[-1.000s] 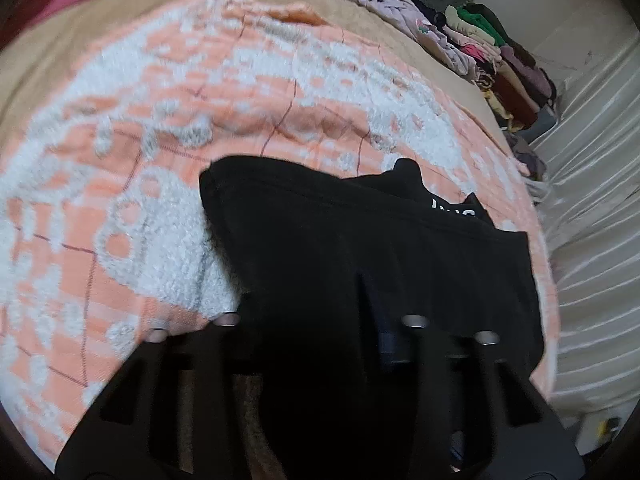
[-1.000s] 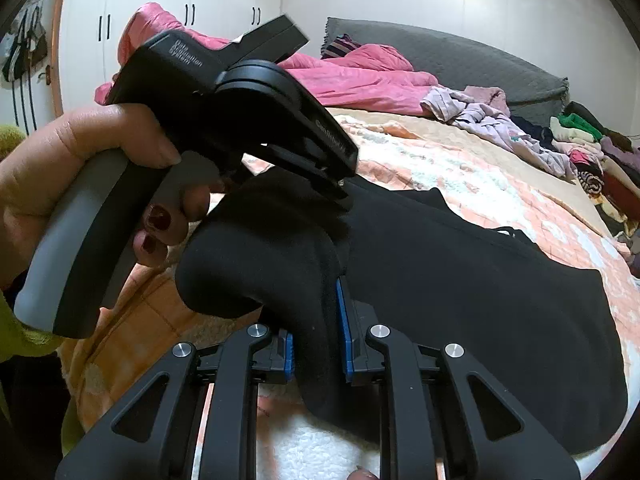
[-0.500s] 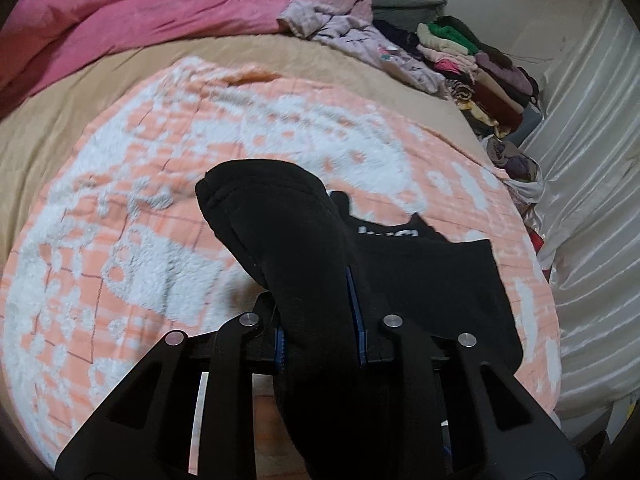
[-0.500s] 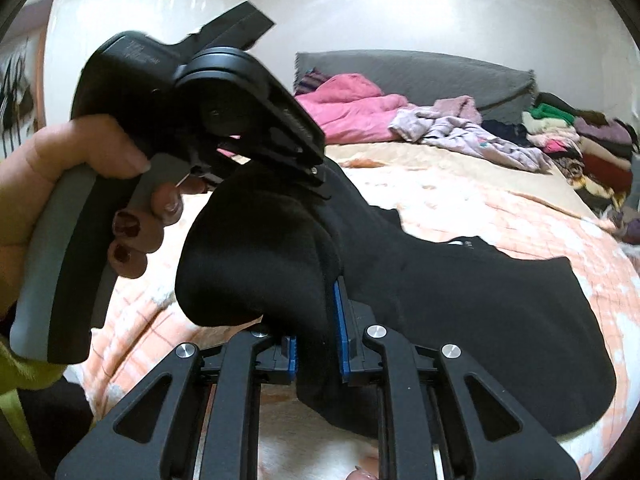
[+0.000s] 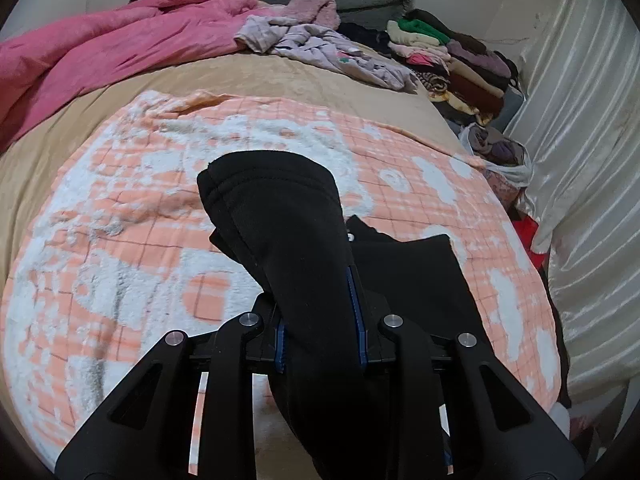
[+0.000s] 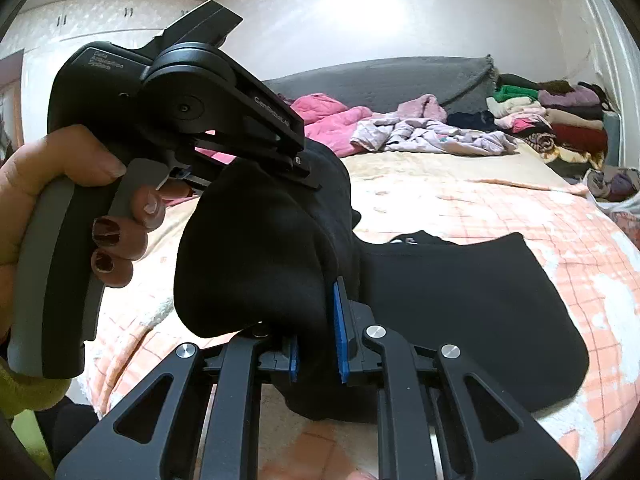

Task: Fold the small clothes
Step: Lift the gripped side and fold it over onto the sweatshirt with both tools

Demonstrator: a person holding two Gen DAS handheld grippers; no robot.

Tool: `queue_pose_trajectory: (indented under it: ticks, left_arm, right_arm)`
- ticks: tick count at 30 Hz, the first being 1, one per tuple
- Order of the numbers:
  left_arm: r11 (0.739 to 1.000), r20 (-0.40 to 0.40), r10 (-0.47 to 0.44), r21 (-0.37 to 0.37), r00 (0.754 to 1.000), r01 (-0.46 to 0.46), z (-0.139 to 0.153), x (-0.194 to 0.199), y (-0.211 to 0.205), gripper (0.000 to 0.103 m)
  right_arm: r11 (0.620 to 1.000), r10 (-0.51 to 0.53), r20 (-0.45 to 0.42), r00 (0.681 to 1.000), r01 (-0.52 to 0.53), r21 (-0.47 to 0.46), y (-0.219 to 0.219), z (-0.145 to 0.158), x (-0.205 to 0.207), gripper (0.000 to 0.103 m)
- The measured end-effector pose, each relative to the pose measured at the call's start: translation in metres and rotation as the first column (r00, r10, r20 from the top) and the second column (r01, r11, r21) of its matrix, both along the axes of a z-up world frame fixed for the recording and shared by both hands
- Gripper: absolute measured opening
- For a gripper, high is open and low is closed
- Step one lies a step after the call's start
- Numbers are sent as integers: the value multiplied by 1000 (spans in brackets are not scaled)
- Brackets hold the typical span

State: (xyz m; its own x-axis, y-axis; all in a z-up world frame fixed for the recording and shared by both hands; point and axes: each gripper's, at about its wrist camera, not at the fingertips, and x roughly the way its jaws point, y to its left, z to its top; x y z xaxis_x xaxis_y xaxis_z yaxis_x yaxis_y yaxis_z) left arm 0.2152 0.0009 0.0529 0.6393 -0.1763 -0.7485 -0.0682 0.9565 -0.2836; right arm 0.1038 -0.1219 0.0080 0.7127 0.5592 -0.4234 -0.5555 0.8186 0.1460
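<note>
A black garment (image 5: 280, 216) lies partly on the orange-and-white blanket (image 5: 120, 240). My left gripper (image 5: 320, 332) is shut on its raised near edge, which bulges up past the blue pads. My right gripper (image 6: 318, 340) is shut on the same black garment (image 6: 460, 300), next to the left one. The left gripper's body and the hand holding it (image 6: 80, 208) show in the right wrist view, just above and left of the bunched cloth. The rest of the garment lies flat on the blanket (image 6: 520, 216) to the right.
A pink duvet (image 5: 100, 48) and lilac clothes (image 5: 320, 44) lie at the far end of the bed. A stack of folded clothes (image 5: 452, 60) stands at the far right, also in the right wrist view (image 6: 560, 120). White curtains (image 5: 580, 160) hang along the right.
Both grippers have lifted the garment's near edge higher off the blanket. The cloth bunches between the pads and less of it lies flat.
</note>
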Motion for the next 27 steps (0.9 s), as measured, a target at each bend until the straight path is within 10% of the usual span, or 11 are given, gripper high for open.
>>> queue_pose_trajectory:
  ticks: [27]
  left_arm:
    - [987,-124,-124,82,985,135,-32,48,-103,21]
  right_arm:
    - [986,-126,-147,981,140,89,-74,-23,15,13]
